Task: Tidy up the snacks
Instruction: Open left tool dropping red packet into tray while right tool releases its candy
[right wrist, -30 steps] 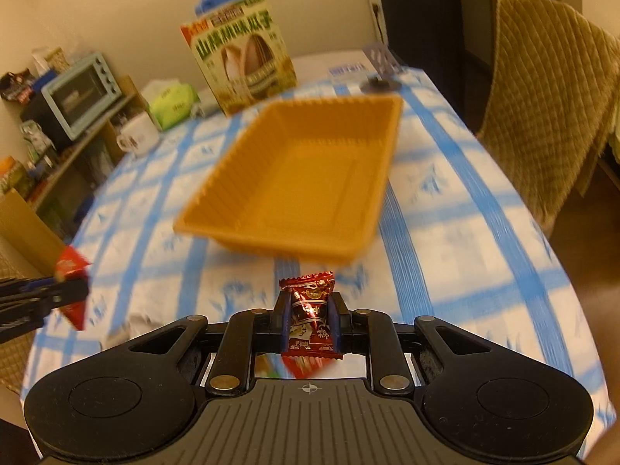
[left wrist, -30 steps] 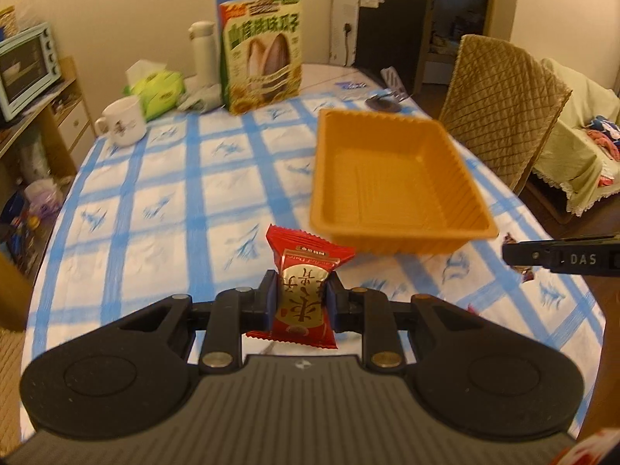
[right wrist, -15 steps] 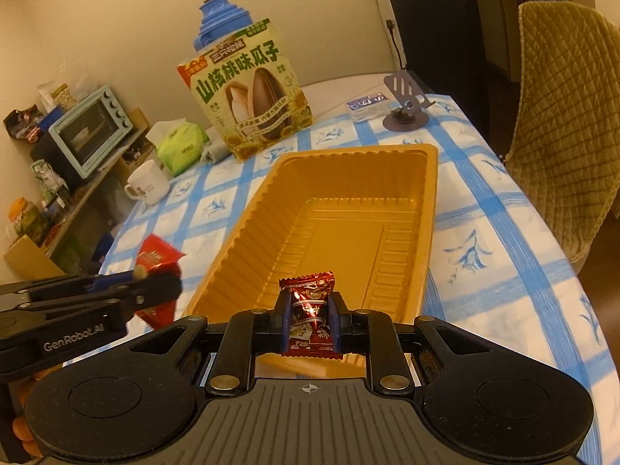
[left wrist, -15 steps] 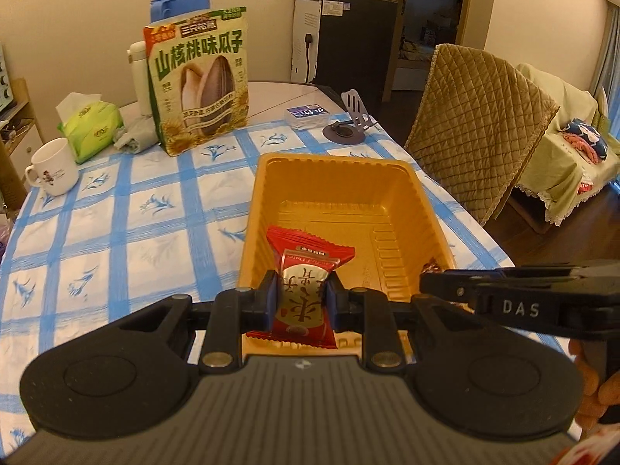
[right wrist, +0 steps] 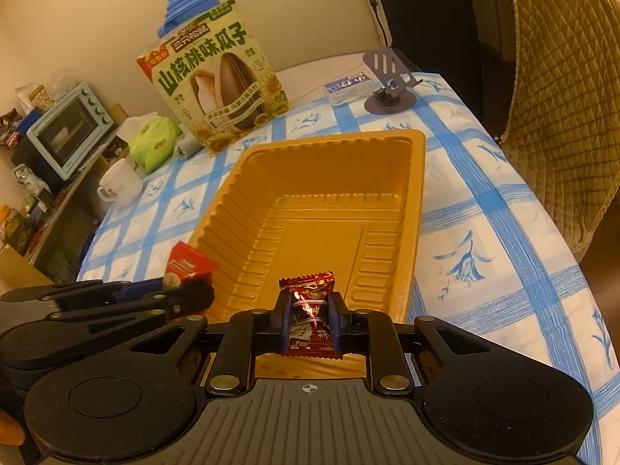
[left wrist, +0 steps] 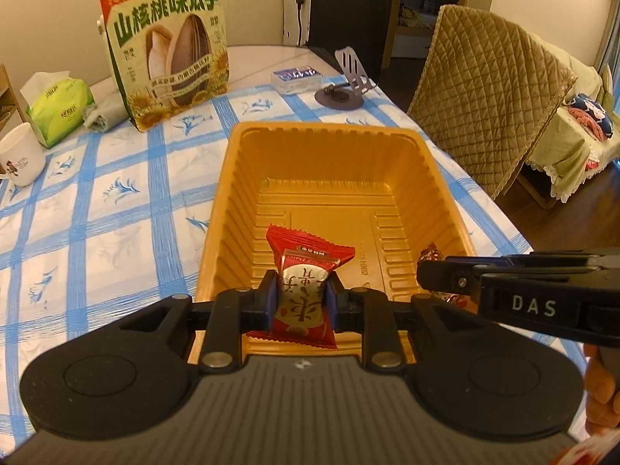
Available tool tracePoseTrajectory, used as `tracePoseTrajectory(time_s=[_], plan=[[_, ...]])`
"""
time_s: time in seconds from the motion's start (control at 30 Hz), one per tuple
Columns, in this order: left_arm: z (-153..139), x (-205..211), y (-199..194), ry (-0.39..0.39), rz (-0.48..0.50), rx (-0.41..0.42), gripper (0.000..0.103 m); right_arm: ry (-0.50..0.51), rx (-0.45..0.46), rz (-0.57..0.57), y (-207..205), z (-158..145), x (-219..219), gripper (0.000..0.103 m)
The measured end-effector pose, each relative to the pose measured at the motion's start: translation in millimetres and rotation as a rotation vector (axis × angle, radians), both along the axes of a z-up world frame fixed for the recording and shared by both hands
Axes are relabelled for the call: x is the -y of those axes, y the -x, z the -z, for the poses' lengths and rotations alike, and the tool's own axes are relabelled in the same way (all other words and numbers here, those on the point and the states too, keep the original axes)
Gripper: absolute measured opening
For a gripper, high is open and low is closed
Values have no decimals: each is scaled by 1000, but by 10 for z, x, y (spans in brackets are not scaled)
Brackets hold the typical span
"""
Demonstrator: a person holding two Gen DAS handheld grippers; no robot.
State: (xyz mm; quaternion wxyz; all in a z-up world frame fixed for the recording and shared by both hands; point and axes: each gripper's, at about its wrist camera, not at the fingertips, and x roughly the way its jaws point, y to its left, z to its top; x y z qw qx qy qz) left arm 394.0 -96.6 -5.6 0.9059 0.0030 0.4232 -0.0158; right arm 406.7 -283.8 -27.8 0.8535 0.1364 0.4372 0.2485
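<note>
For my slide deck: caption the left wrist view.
Left tool grips a red foil snack packet above the empty ribbed orange plastic tray; right tool alongside.

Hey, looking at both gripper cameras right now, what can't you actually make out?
- Near end of the orange plastic tray: hidden behind both gripper bodies in both views.
- Dark red wrapped candy in the right gripper: in the left view only its tips show past the right gripper's finger.
- Blue-lidded jug: mostly hidden behind the green sunflower-seed bag.
- Red snack packet in the left gripper: print too small to read.

Tray [left wrist: 434, 162] mid-table; seed bag [left wrist: 170, 54] behind it, mug [left wrist: 21, 159] left, chair [left wrist: 492, 93] right.
</note>
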Motion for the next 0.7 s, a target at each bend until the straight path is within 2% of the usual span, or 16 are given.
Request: tracePoseTrajectory(time_s=[0.3,0.4,0.7], plan=[[138,35,-105,15,4,-35,25,-8,-5,3,-82,44,48,20],[138,45,-83,10,-4,-39,30,-14,-5,1,-99,46,56,20],[68,10,-20,-7,-29,-27,30,-19,-6,-22,-169,65,49,20]])
